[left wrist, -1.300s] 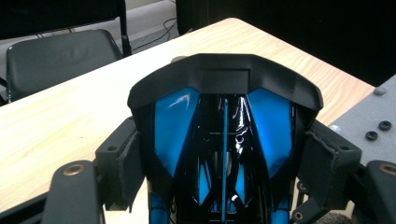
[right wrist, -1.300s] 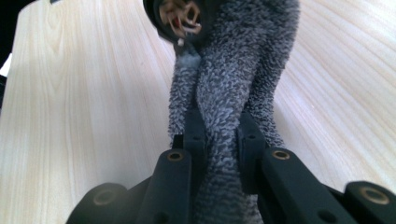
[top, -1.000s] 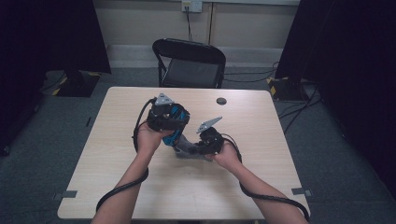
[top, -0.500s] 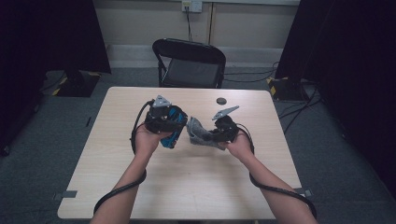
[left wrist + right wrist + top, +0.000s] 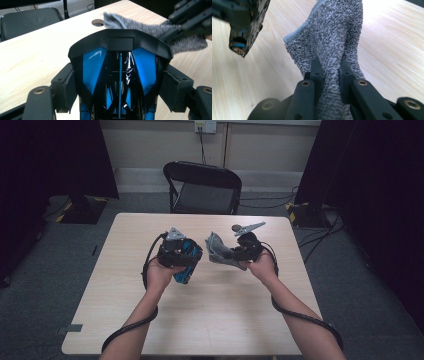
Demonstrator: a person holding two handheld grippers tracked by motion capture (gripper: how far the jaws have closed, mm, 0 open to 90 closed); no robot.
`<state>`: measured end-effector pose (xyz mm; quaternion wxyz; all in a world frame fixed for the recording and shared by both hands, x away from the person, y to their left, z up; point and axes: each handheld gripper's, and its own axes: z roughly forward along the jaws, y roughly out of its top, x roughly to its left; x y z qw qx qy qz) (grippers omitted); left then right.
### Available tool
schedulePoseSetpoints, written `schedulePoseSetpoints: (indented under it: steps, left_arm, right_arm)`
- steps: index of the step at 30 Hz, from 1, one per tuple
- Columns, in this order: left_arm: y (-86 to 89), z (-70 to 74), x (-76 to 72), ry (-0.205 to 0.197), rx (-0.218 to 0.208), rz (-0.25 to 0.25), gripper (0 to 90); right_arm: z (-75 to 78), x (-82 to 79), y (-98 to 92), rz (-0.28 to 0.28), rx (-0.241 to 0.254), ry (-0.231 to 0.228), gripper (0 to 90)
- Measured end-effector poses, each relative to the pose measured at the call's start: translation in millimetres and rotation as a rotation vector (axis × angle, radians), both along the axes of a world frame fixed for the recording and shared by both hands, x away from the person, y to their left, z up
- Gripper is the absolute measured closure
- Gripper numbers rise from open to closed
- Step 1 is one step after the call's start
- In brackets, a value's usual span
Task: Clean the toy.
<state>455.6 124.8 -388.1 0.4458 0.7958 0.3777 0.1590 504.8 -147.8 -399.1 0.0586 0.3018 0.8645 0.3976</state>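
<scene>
Grey cloth (image 5: pixel 218 251) hangs pinched in the right hand-held gripper (image 5: pixel 234 254), held in the air above the middle of the surface (image 5: pixel 220 320), slightly toward its far edge. In the high view it has come up and away from the blue-and-black object (image 5: pixel 183 257): a second ago the cloth was pressed against that object's lower side, and now a clear gap separates them, with the right hand drawn toward the right edge. The left hand-held gripper (image 5: pixel 186 262) has hardly shifted and clamps the object at the same spot, left of centre. A small dark round thing (image 5: pixel 236 227) lies near the far edge, beside the raised right hand.

In the left gripper view, the jaws stand wide but pressed against both flanks of the glossy blue-and-black object (image 5: pixel 120 75), so this is a grip on a broad thing. Beyond it the cloth (image 5: pixel 150 30) sits off to the upper right, not touching the object.

In the right gripper view, the jaws are squeezed tight on a bunched fold of the cloth (image 5: pixel 332 45), which rises loose above them; the object's lower end (image 5: pixel 244 22) shows at the upper left, apart from the fabric.

My reading is that one wiping pass has just ended: the cloth is lifted clear, likely to be brought back for another stroke on a different face.
</scene>
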Motion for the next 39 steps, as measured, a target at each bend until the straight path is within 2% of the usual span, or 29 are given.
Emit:
schedulePoseSetpoints:
  steps: [14,21,30,39]
  left_arm:
    - [-6.4,-9.1,-4.9,0.016,0.011,-0.024,25.5]
    - [-12.9,-14.0,-5.7,0.022,0.002,-0.033,25.5]
    - [-18.3,-12.4,-4.3,0.021,0.009,-0.041,25.5]
    - [-18.9,-8.6,-3.5,0.012,0.013,-0.036,25.5]
  right_arm:
    - [29.9,6.3,9.3,-0.013,0.001,-0.047,78.8]
    - [31.6,3.7,22.5,0.013,0.030,-0.048,78.7]
    - [27.5,-4.8,38.2,0.071,0.057,-0.037,78.7]
    - [21.3,-6.0,39.8,0.069,0.053,-0.023,78.8]
